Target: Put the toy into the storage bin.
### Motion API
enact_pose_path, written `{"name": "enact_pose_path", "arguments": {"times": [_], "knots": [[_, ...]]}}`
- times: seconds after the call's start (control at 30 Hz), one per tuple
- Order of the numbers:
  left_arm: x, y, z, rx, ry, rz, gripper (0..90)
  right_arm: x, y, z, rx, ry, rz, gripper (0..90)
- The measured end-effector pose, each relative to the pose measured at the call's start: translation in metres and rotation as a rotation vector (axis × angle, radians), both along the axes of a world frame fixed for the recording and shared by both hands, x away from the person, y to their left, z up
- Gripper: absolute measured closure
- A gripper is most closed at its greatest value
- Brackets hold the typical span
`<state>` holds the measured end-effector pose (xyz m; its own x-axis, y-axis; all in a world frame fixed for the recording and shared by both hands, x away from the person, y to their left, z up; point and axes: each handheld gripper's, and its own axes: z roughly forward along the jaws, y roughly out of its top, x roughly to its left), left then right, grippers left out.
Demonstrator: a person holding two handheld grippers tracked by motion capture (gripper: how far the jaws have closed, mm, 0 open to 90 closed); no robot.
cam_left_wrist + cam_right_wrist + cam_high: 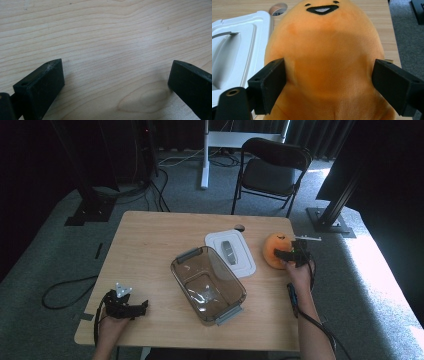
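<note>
The right gripper point(329, 82) had its fingers point(270, 82) spread on both sides of the orange plush toy point(327, 50), touching its flanks but not yet squeezing. The toy's long axis ran away from the fingers toward the top of the frame. The left gripper point(131, 307), fingers released, rested far off at the lower left of the worktop point(150, 235).

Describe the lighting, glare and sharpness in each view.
High view: dim and soft, with bright daylight on the carpet at right and glints on the clear bin. Left gripper view: even light, crisp wood grain on the table, a faint shadow between the left tongs. Right gripper view: the plush toy looks slightly soft up close between the right tongs.
</note>
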<state>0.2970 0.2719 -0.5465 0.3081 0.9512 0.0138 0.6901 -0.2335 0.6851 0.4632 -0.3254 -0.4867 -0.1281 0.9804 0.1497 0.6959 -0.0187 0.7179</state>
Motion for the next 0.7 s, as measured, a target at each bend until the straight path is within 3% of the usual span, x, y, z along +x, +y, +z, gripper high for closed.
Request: {"name": "enact_pose_path", "arguments": {"times": [0.23, 0.37, 0.5, 0.6, 0.7], "knots": [[0.000, 0.000, 0.000, -0.001, 0.000, 0.002, 0.9, 0.001, -0.001, -0.008, 0.001, 0.022, 0.006, 12.6], [0.000, 0.000, 0.000, -0.002, 0.000, 0.004, 0.9, 0.001, 0.003, -0.009, -0.038, 0.040, 0.036, 15.5], [0.000, 0.000, 0.000, -0.001, 0.000, 0.004, 0.9, -0.002, 0.001, -0.010, -0.029, 0.015, 0.053, 24.0], [0.000, 0.000, 0.000, -0.001, 0.000, 0.004, 0.9, -0.007, 0.000, -0.011, -0.026, -0.018, 0.060, 36.0], [0.000, 0.000, 0.000, 0.000, 0.001, 0.004, 0.9, -0.010, 0.002, -0.009, -0.038, -0.019, 0.061, 46.1]]}}
